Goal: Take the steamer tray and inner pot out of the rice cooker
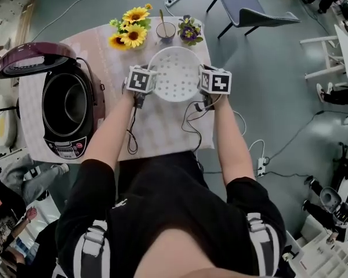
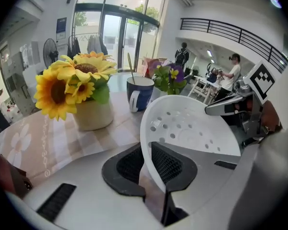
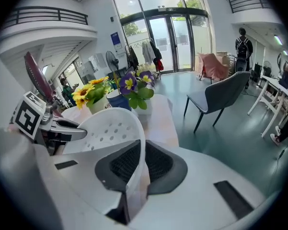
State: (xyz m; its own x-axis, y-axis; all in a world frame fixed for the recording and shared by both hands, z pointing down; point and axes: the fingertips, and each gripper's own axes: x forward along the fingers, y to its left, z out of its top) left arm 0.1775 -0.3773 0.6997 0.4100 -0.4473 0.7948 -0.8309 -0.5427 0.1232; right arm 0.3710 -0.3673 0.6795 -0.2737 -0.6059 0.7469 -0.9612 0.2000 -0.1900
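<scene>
Left tongs [image 2: 146,166] and right tongs [image 3: 134,166] each clamp an opposite rim of the white steamer tray [image 1: 175,74], held low over the worktop [image 1: 162,127], well clear of the open rice cooker [image 1: 62,146]. Next, I judge: set it down, release, then fetch the inner pot [image 1: 66,103].

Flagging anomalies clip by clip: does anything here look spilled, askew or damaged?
Nothing stands out. The left gripper and right gripper hold the steamer tray by opposite rims, roughly level. The rice cooker stands open, inner pot seated. Sunflowers and mug are upright.
</scene>
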